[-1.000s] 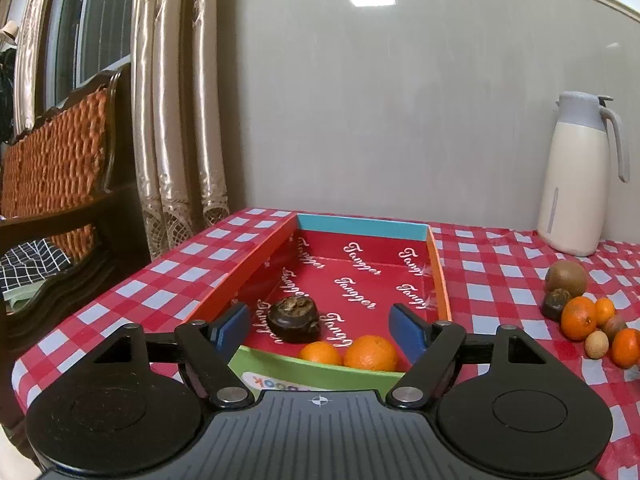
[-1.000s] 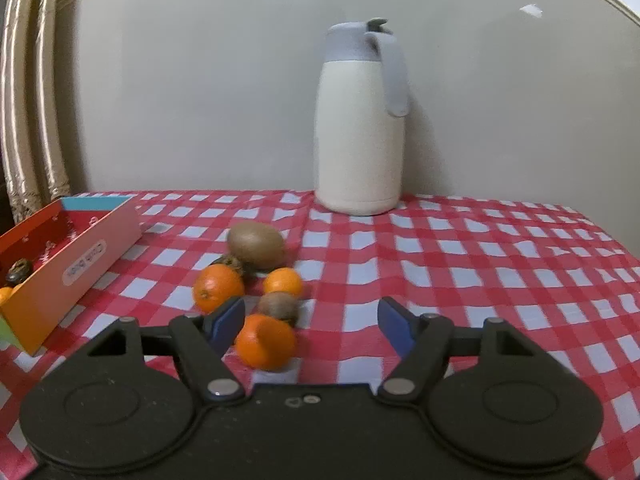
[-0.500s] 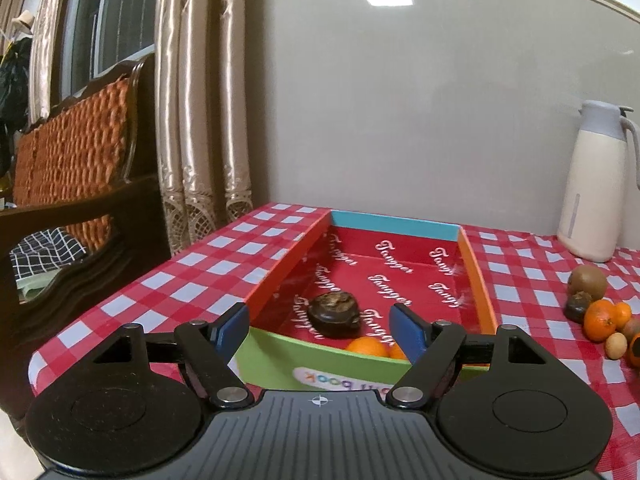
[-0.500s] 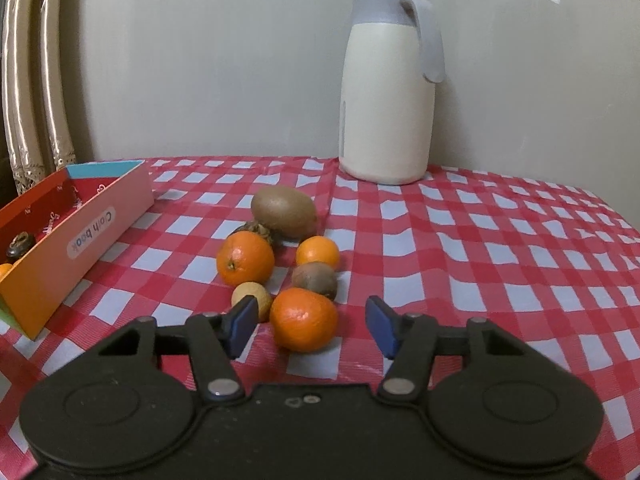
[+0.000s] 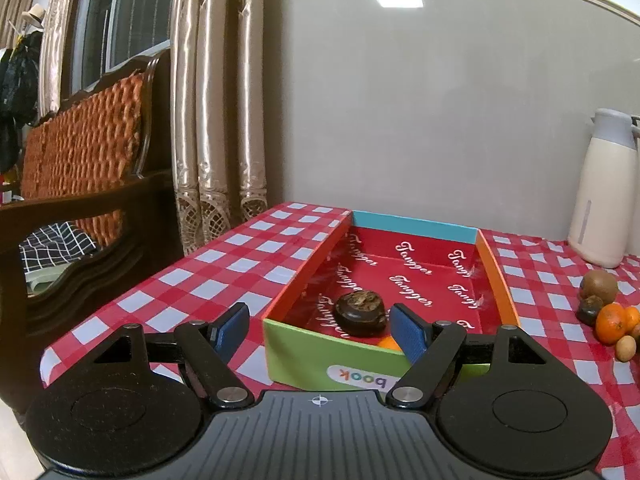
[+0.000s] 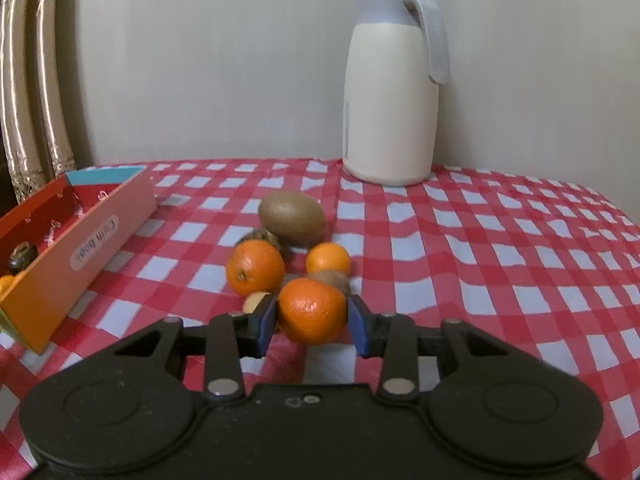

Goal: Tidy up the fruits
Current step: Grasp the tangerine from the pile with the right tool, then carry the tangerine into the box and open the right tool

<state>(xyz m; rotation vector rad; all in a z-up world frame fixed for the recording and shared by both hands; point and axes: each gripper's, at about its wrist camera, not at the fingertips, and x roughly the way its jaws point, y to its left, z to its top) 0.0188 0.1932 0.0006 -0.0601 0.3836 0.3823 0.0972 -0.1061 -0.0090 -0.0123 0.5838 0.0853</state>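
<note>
Orange [image 6: 312,310] sits pinched between the right gripper [image 6: 312,322] pads.

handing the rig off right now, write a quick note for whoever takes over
Right gripper: fingers on both sides of the nearest orange, closed around it or nearly so; whether it grips yet is unclear.
Left gripper: open, empty, at the near end of the box.
Done: a dark fruit and at least one orange lie in the box.
Left on the tablecloth: the large kiwi, two more oranges, and small fruits partly hidden among them.
</note>
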